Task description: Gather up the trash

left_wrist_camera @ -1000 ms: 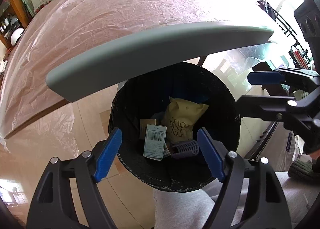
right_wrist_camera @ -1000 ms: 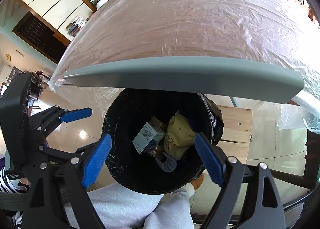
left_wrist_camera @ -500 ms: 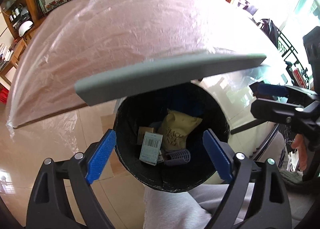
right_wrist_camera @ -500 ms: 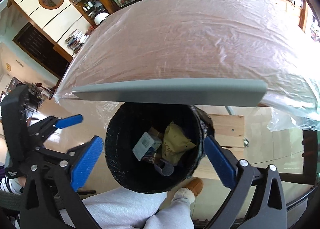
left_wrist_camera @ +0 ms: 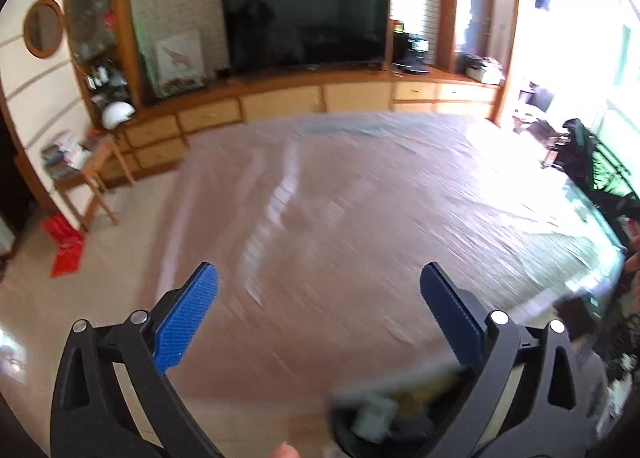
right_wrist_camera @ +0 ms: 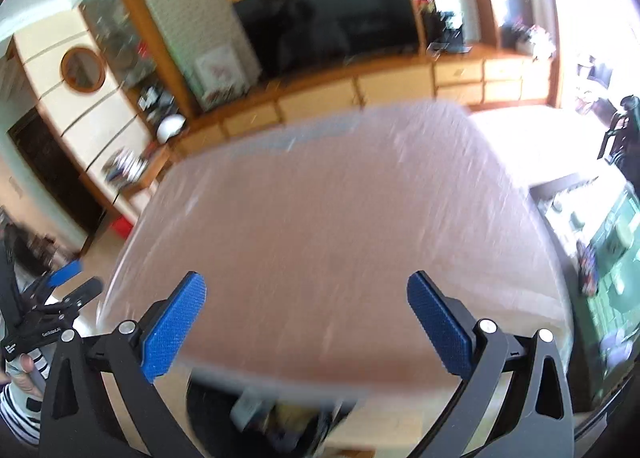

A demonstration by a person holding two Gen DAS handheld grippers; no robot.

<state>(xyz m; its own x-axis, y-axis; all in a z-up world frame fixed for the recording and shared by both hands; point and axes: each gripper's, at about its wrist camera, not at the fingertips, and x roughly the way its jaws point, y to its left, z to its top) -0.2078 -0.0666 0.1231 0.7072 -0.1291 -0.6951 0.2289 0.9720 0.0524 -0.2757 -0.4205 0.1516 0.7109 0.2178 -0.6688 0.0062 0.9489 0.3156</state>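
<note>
Both tools we hold are released: our left gripper [left_wrist_camera: 319,313], its jaws opening with nothing between them, and our right gripper [right_wrist_camera: 306,317], spread wide and equally empty, both point out over the plastic-covered table [left_wrist_camera: 360,218]. Below the table's near edge we see the black trash bin [right_wrist_camera: 208,414], low in each view, beneath and behind the blue fingertips [right_wrist_camera: 174,328]. Blurred rubbish lies inside it, a pale box [right_wrist_camera: 248,410] and something yellowish [left_wrist_camera: 420,388]. Our left tool also shows at the right view's left edge
</note>
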